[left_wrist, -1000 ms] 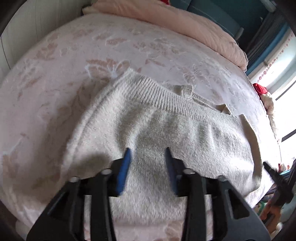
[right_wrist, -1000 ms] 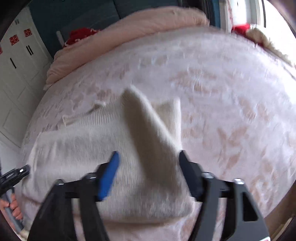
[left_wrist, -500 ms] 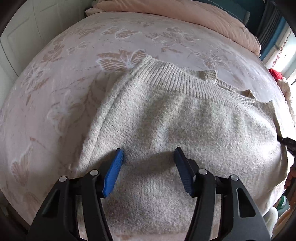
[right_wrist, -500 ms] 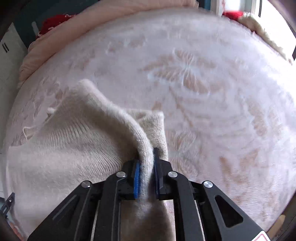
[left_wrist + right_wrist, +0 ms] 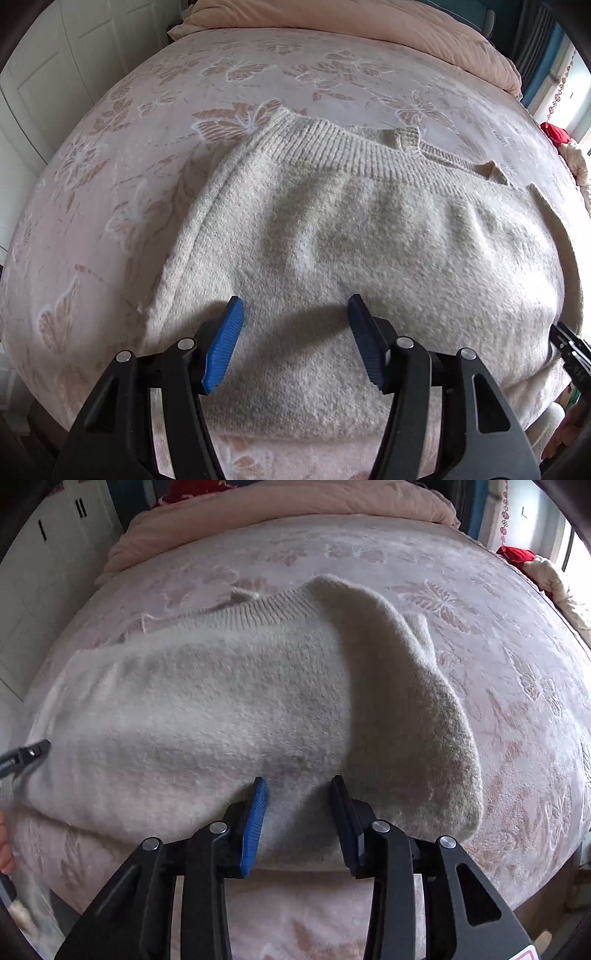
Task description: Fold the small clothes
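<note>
Pink butterfly-patterned bedspread (image 5: 122, 184) covers the bed, with a peach duvet (image 5: 369, 33) bunched along the top of the frame and white wardrobe doors (image 5: 33, 81) at upper left. Across the centre lies the cream knitted sweater (image 5: 332, 236), ribbed band toward the top; in the right wrist view its right side (image 5: 406, 686) is turned over onto the body in a raised flap. That side fold looks just laid. The left gripper (image 5: 295, 343) hovers with jaws apart above the knit, gripping nothing. The right gripper (image 5: 297, 823) is opening, fabric beneath but not pinched. Next likely needs the opposite edge taken and brought across evenly.
</note>
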{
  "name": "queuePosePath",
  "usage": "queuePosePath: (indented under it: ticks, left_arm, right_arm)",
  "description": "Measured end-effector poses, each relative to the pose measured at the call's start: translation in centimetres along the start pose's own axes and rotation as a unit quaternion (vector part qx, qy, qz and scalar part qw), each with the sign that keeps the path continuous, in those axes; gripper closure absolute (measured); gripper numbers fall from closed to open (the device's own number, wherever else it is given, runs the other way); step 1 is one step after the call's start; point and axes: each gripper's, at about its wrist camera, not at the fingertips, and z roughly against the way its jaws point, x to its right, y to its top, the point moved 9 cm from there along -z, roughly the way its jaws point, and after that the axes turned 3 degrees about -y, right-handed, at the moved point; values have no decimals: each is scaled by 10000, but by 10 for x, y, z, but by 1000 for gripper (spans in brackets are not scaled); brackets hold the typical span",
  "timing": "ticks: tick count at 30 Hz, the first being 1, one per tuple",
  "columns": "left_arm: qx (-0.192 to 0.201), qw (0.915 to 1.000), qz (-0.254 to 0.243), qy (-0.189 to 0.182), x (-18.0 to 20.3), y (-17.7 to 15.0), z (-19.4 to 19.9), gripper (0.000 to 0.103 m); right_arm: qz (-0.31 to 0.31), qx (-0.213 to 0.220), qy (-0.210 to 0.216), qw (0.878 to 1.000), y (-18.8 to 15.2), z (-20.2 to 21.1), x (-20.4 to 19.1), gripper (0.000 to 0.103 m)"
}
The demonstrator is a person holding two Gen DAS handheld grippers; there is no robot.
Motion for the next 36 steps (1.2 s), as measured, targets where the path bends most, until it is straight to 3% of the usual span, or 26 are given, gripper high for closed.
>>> queuePosePath:
  ticks: [3,7,9,10,12,14,16,18,20,22,24,26,27,28,30,33,36]
  left_arm:
    - [-22,10000,41,-64,3,-6,7,46]
    - [-15,9999,100,-103,8,-15,14,46]
    - [-47,9999,93,-93,8,-22,14,45]
    - [-76,9999,78,-72,7,-26,13,44]
    - [-156,9999,42,-49,5,-33,12,44]
    - [-156,9998,23,-107,4,-38,12,43]
    - [-172,9998,61,-125,4,-41,11,41]
    - [-189,9996,155,-112,5,-43,6,38]
    - [-209,9995,208,-73,6,-43,3,35]
    - [-247,9994,231,-98,6,-43,6,35]
    - [-101,9983,421,-384,2,-42,20,35]
    - [54,9932,819,-821,-7,-44,38,29]
    - [130,9876,1119,-1097,-14,-46,46,24]
    - [184,9807,1455,-1295,-23,-50,51,15]
    - [250,9630,2188,-1551,-42,-62,55,13]
    - [95,9397,2983,-1672,-59,-80,38,13]
    - [-34,9274,3272,-1811,-53,-80,19,13]
  right_arm:
    - [-60,279,599,9978,22,26,-32,66]
    - [551,260,993,9932,24,18,-97,66]
    - [807,-277,953,9918,4,-20,-114,64]
    - [1000,-444,734,9913,-9,-37,-121,63]
    - [1253,-200,471,9908,-8,-24,-130,62]
    - [937,-90,1161,9888,3,4,-144,64]
    - [816,9,1383,9870,10,17,-154,63]
    - [1121,-124,1140,9871,2,-1,-162,58]
    - [1432,-553,703,9857,-21,-39,-163,57]
    - [1383,-364,808,9864,-17,-26,-161,57]
    - [1050,-305,1109,9878,-9,-5,-150,57]
    - [591,-10,1099,9922,1,20,-113,35]
    - [358,109,947,9948,2,28,-88,30]
    - [12,160,802,9967,-2,34,-55,27]
    - [-664,1,678,9955,-14,32,0,26]
    - [-1795,-325,945,9787,-39,20,57,25]
    - [-2499,-466,1604,9537,-40,-1,70,25]
